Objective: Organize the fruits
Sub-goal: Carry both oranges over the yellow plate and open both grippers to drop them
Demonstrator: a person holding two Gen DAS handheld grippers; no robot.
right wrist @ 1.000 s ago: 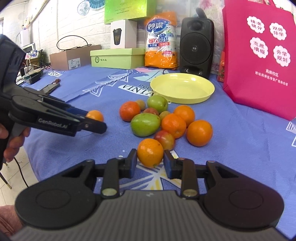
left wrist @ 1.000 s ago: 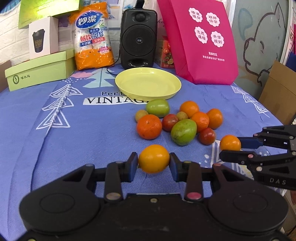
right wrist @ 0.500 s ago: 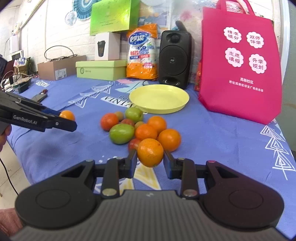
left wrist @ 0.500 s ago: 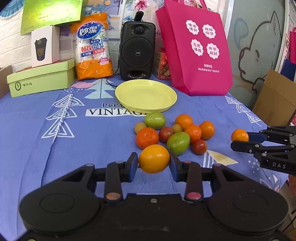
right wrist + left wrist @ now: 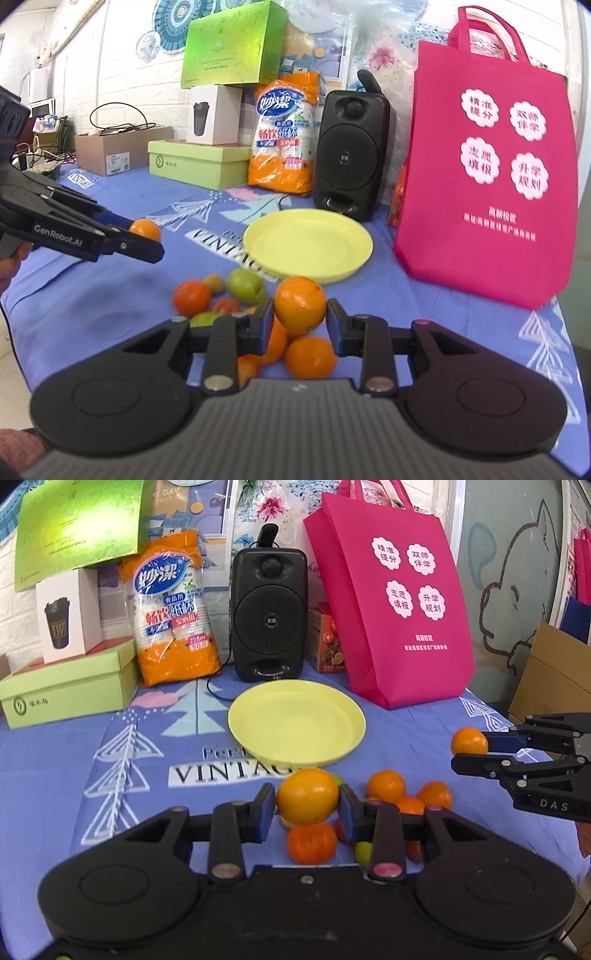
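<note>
My left gripper (image 5: 307, 808) is shut on a yellow-orange fruit (image 5: 307, 796), held in the air above the fruit pile (image 5: 388, 786). My right gripper (image 5: 300, 321) is shut on an orange (image 5: 300, 303), also lifted over the pile (image 5: 243, 283). In the left wrist view the right gripper (image 5: 469, 751) shows at the right edge with its orange (image 5: 468, 740). In the right wrist view the left gripper (image 5: 147, 242) comes in from the left with its fruit (image 5: 145, 229). The empty yellow plate (image 5: 295, 722) (image 5: 308, 243) lies beyond the pile.
A blue printed cloth (image 5: 122, 775) covers the table. At the back stand a black speaker (image 5: 269, 614), a pink bag (image 5: 391, 602), a pack of paper cups (image 5: 171, 616) and green boxes (image 5: 66, 690). A cardboard box (image 5: 554, 672) stands off the right edge.
Both grippers have risen with their fruits and moved forward toward the plate. The pile now lies under and behind the fingers, and the plate looks closer.
</note>
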